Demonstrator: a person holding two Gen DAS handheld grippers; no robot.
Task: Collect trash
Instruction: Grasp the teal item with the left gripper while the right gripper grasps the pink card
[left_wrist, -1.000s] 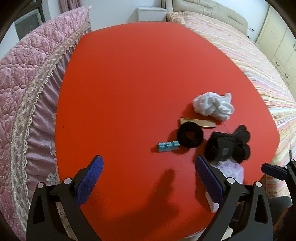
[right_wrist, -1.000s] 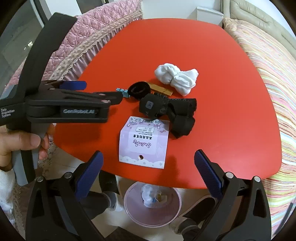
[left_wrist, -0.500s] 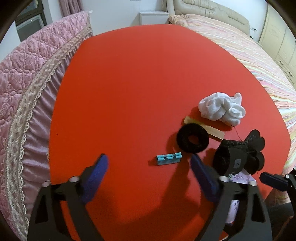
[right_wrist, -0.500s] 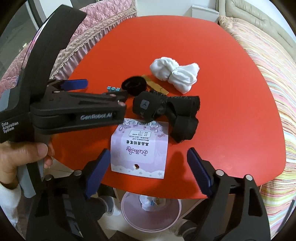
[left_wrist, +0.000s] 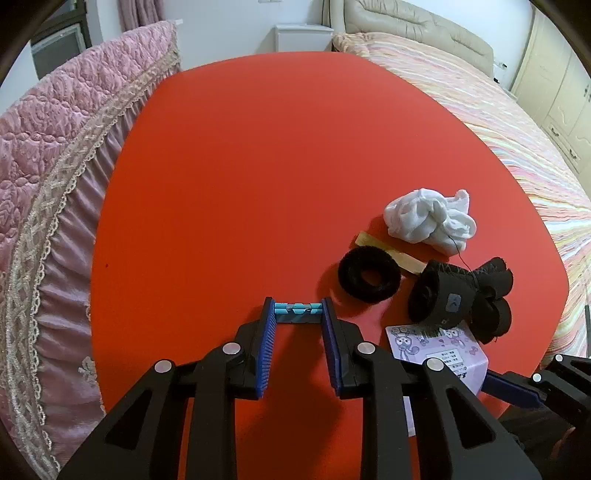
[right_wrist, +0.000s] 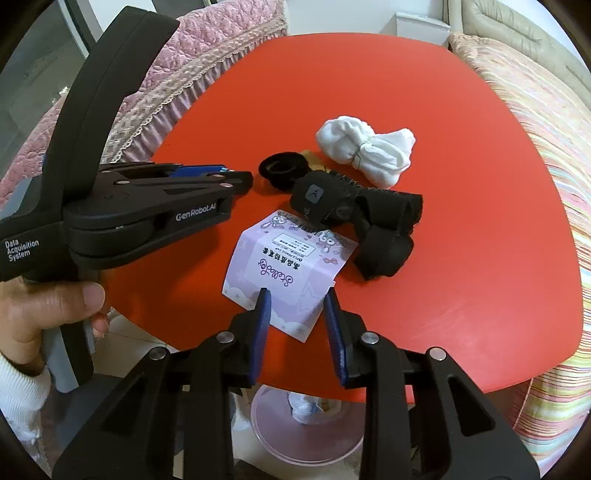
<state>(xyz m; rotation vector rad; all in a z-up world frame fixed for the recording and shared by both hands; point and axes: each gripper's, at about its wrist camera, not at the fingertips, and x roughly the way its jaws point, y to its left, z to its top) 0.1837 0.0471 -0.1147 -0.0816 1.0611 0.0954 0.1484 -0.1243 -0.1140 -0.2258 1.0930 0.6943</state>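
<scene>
On the red table (left_wrist: 258, 166) my left gripper (left_wrist: 297, 312) is closed on a small teal strip (left_wrist: 297, 307), its blue pads touching both ends. The left gripper also shows from the side in the right wrist view (right_wrist: 236, 177). My right gripper (right_wrist: 295, 301) has closed around the near edge of a lilac printed paper package (right_wrist: 288, 266), pads on both sides of it. Beyond lie a black ring-shaped hair tie (left_wrist: 369, 273), a black strap bundle (right_wrist: 365, 218), a white crumpled cloth (left_wrist: 428, 219) and a tan strip (left_wrist: 388, 251).
A pink bin (right_wrist: 306, 424) with some trash in it stands on the floor below the table's near edge. A pink quilted sofa (left_wrist: 44, 166) is to the left. A striped bed (left_wrist: 517, 122) is to the right.
Both grippers moved forward and down and closed from wide open: the left onto the teal strip, the right onto the lilac package's near edge.
</scene>
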